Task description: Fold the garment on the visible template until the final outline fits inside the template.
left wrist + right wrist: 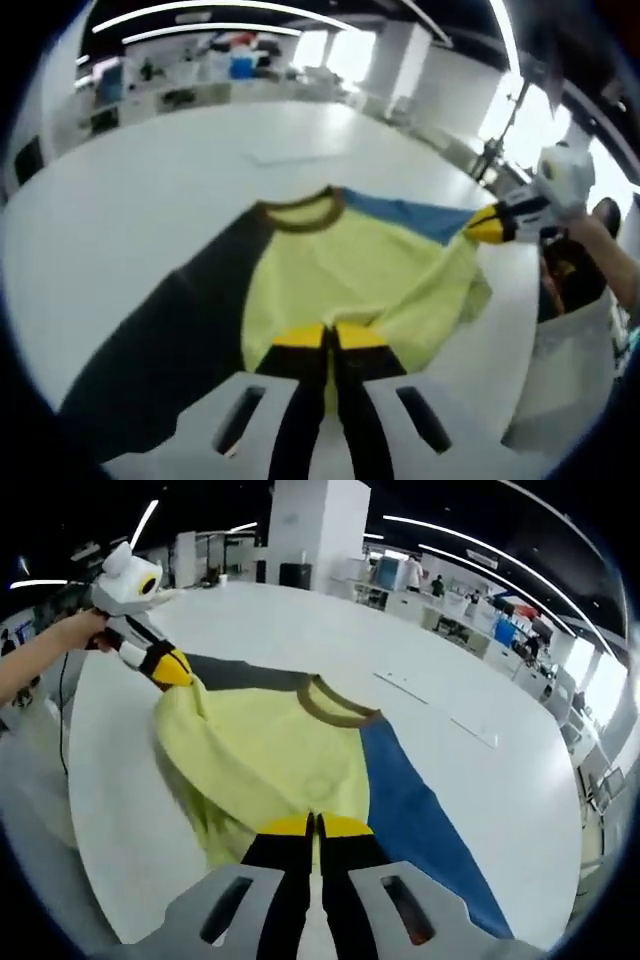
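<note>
A yellow shirt [340, 270] with a brown collar [300, 212], a dark sleeve [170, 340] and a blue sleeve [400, 212] lies partly lifted over a white table [150, 190]. My left gripper [330, 335] is shut on the shirt's yellow edge. In the left gripper view the right gripper [482, 226] pinches the cloth by the blue sleeve. In the right gripper view the right gripper [315, 825] is shut on the yellow shirt [270, 750], with the blue sleeve [410, 810] to its right. There the left gripper [175, 675] holds a raised corner by the dark sleeve [240, 675].
Faint pale marks [400, 687] lie on the table [300, 630] beyond the collar [340, 710]. A person's arm [40, 660] reaches in from the left. The table's edge [520, 330] runs close on the right. Benches and shelves [200, 70] stand far behind.
</note>
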